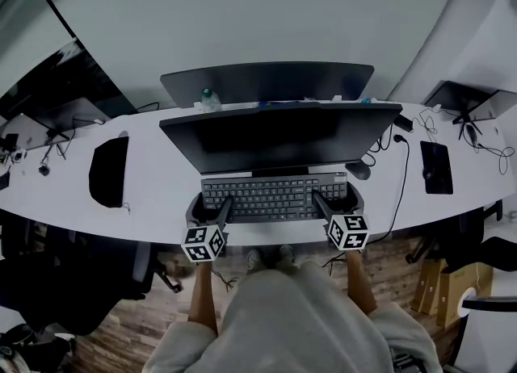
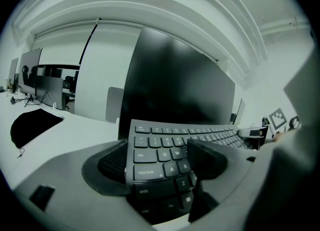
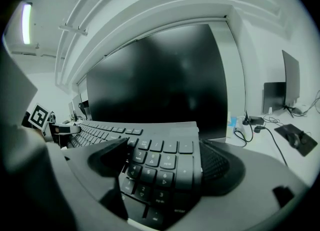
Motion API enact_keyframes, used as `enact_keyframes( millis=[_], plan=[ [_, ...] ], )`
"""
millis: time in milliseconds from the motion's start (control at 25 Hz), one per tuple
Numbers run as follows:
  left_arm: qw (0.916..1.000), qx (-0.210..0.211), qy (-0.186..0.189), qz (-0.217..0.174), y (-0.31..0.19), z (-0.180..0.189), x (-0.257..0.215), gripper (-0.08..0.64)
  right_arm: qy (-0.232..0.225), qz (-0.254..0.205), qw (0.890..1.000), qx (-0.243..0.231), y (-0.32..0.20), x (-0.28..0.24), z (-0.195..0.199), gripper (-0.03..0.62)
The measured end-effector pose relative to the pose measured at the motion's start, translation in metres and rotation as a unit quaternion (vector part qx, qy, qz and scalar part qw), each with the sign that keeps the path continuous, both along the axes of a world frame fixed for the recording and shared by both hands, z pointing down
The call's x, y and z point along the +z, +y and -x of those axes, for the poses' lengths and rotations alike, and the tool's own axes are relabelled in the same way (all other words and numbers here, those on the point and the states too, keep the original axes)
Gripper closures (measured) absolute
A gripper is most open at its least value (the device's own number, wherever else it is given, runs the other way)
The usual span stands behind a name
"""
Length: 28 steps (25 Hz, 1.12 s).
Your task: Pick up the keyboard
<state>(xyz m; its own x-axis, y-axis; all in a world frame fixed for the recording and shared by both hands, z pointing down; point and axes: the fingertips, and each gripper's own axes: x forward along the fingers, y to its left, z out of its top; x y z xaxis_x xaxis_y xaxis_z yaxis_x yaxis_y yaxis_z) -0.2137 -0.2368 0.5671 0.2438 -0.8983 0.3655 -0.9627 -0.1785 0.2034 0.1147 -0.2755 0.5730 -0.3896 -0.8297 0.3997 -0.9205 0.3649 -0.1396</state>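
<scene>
A dark keyboard point(image 1: 275, 198) lies crosswise in front of the monitor point(image 1: 275, 139), near the desk's front edge. My left gripper point(image 1: 212, 205) grips its left end and my right gripper point(image 1: 339, 200) its right end. In the left gripper view the keyboard point(image 2: 170, 147) sits between the jaws of the left gripper point(image 2: 157, 164), one pad against its outer side and one finger over the letter keys. In the right gripper view the number-pad end of the keyboard point(image 3: 160, 155) is clamped the same way by the right gripper point(image 3: 165, 164). Whether the keyboard is off the desk I cannot tell.
A second monitor point(image 1: 266, 81) stands behind the first. A black mouse pad point(image 1: 109, 171) lies at the left, and a mouse point(image 1: 358, 171) and cables point(image 1: 397, 161) at the right. Further right is a dark pad point(image 1: 436, 166). An office chair point(image 1: 73, 274) stands below the desk's left.
</scene>
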Motion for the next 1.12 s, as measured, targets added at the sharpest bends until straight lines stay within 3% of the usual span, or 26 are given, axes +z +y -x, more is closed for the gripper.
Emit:
enact_keyframes(
  millis=[1120],
  plan=[
    [1.0,0.003,0.006,0.001,0.0033,-0.0026,0.0017,0.217,0.007,-0.003,1.0,-0.001,0.0018,-0.0012,-0.0031,0.156]
  ],
)
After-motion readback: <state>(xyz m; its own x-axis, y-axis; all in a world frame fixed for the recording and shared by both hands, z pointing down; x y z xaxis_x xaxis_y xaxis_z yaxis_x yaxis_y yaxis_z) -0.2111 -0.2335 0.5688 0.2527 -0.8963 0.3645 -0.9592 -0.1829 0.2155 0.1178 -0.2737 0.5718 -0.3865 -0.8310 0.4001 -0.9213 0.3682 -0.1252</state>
